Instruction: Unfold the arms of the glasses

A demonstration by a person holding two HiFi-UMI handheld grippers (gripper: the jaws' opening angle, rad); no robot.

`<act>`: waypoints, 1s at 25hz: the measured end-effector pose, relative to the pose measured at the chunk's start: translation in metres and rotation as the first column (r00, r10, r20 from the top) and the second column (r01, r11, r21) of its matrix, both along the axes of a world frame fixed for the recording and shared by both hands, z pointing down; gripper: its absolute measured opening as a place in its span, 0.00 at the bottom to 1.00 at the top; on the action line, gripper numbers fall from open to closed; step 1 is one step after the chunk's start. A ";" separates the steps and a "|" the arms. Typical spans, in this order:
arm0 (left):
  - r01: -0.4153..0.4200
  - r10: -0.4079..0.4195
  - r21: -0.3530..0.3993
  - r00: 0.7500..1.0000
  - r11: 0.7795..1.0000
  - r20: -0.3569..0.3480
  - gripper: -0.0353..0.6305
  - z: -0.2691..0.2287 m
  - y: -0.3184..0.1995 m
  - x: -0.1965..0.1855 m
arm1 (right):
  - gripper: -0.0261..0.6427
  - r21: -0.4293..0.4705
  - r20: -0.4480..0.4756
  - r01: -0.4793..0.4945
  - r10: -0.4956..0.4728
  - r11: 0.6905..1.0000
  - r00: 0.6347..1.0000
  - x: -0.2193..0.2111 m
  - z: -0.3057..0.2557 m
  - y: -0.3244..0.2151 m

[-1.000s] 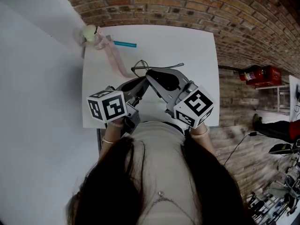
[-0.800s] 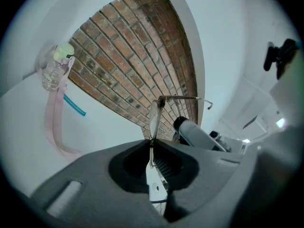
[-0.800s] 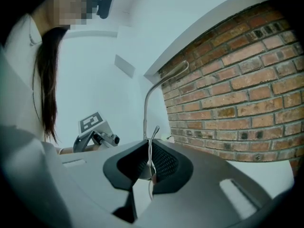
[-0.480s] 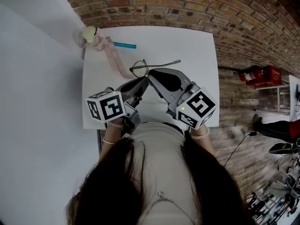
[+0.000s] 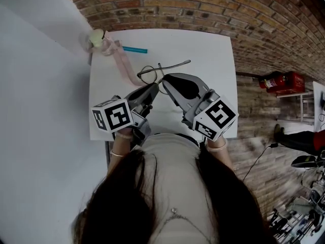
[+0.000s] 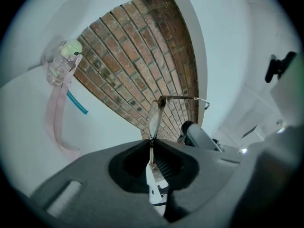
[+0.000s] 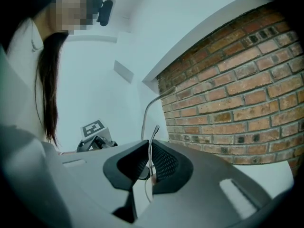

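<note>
Swung wider than a second ago, the free temple arm of the glasses is nearly unfolded; your left gripper pinches the frame tight; your right gripper clamps, seemingly, the other arm, above the white table.

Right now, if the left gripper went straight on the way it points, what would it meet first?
Its own load: the left gripper is shut on the glasses. Past them the right gripper, also holding them, sits just right of that line; depth unclear.

The table is white, the stick teal, the strap pink (pale), the brickwork red-brown.
</note>
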State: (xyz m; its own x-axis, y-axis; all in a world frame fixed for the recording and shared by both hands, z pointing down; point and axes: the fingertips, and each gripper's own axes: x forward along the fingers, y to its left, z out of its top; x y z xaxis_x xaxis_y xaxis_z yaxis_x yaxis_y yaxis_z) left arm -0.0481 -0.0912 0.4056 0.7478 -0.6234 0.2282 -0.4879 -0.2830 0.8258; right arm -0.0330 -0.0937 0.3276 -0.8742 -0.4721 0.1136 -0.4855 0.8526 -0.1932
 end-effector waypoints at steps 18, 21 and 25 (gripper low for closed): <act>0.021 -0.023 -0.029 0.996 0.999 -0.080 0.09 -0.001 -0.002 -0.002 | 0.08 0.021 0.023 -0.028 0.028 0.999 0.999 0.011 -0.008 -0.004; 0.022 -0.025 -0.032 0.995 0.999 -0.095 0.09 -0.002 -0.002 -0.002 | 0.08 0.025 0.030 -0.035 0.035 0.999 0.999 0.013 -0.009 -0.004; 0.025 -0.028 -0.036 0.994 0.999 -0.108 0.09 -0.002 -0.002 -0.002 | 0.08 0.030 0.034 -0.039 0.038 0.999 0.999 0.014 -0.011 -0.005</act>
